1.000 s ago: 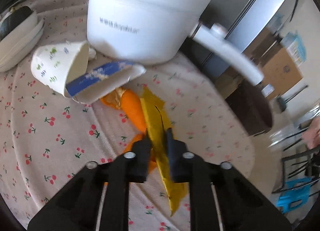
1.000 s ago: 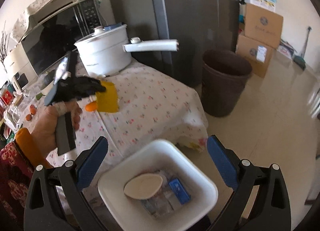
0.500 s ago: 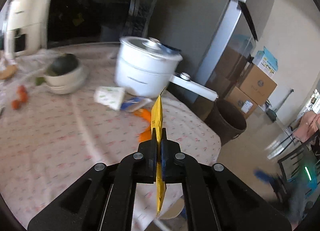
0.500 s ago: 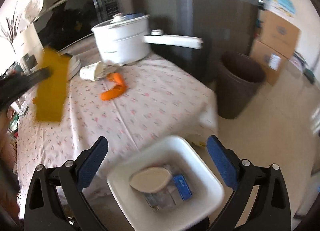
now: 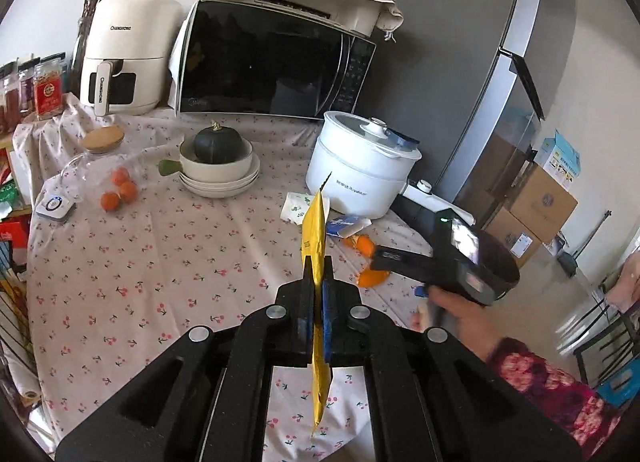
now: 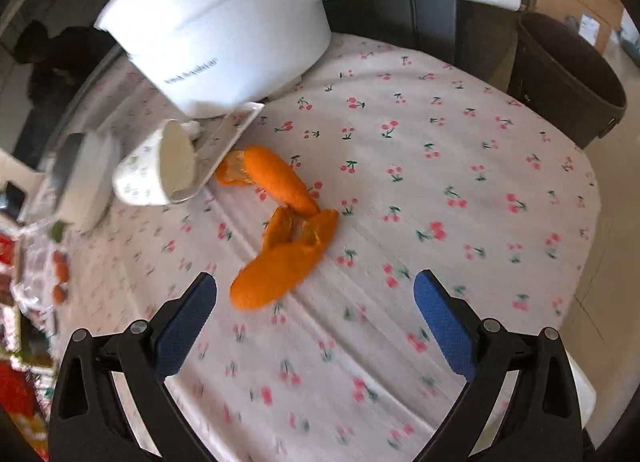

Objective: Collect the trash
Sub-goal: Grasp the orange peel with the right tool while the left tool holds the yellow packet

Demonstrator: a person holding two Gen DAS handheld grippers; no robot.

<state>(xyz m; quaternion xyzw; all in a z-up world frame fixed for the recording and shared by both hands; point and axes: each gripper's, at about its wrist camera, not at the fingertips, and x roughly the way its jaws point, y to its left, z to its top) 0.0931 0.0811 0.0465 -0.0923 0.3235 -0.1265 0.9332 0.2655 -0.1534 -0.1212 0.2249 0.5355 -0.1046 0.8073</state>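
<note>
"CHANGHONG" on cream air fryer point(image 5: 124, 58)

A: What colour is the wrapper point(image 5: 316, 230)?
B: Yellow. The peel point(image 6: 280, 258) is orange, the pot point(image 6: 224, 26) white.
A: And the bench cloth point(image 6: 460, 166)?
B: Pale, with red cherries. The tool pads point(image 6: 444, 326) are blue.

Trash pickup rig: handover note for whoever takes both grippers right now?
Left gripper: shut on the yellow wrapper, held above the table.
Right gripper: open, empty, over the orange peel.
Left on the tablecloth: the peel, a tipped paper cup and a flat white carton beside the white pot.
Dark bin stands off the table edge.
Done: wrapper picked up. To do: bin it, then collect the rest.
</note>
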